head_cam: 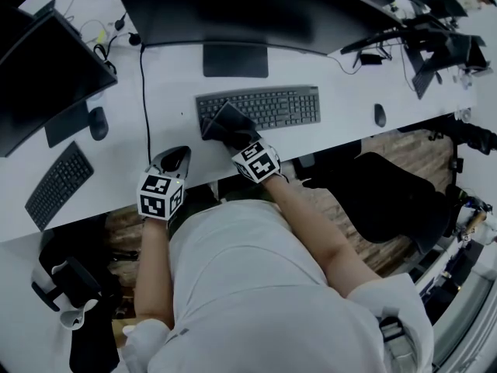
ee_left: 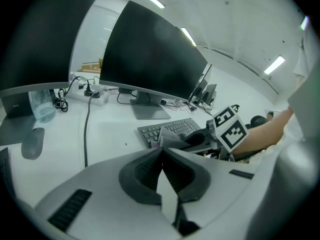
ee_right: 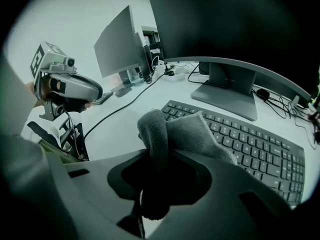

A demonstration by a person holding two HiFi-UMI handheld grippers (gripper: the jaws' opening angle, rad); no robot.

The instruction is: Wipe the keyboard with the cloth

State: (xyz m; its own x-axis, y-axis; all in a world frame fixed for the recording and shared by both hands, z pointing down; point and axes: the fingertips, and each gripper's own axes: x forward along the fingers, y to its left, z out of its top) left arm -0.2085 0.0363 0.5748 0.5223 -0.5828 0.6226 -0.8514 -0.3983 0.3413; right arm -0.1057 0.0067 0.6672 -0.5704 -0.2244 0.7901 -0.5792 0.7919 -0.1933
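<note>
A grey keyboard (head_cam: 260, 107) lies on the white desk (head_cam: 342, 134) in front of the big monitor. My right gripper (head_cam: 231, 134) is shut on a dark grey cloth (head_cam: 225, 120), which rests on the keyboard's left end. In the right gripper view the cloth (ee_right: 185, 131) bulges out of the jaws over the left keys of the keyboard (ee_right: 255, 146). My left gripper (head_cam: 174, 162) hovers over the desk's front edge, left of the keyboard. In the left gripper view its jaws meet with nothing between them, and the keyboard (ee_left: 172, 128) and cloth (ee_left: 172, 140) lie ahead to the right.
A large curved monitor (head_cam: 233, 10) on a stand (head_cam: 235, 59) is behind the keyboard. A black cable (head_cam: 144, 99) runs down the desk to the left gripper's side. Further left are a second monitor (head_cam: 43, 68), a mouse (head_cam: 98, 123) and a black keyboard (head_cam: 58, 183). Another mouse (head_cam: 380, 115) lies right.
</note>
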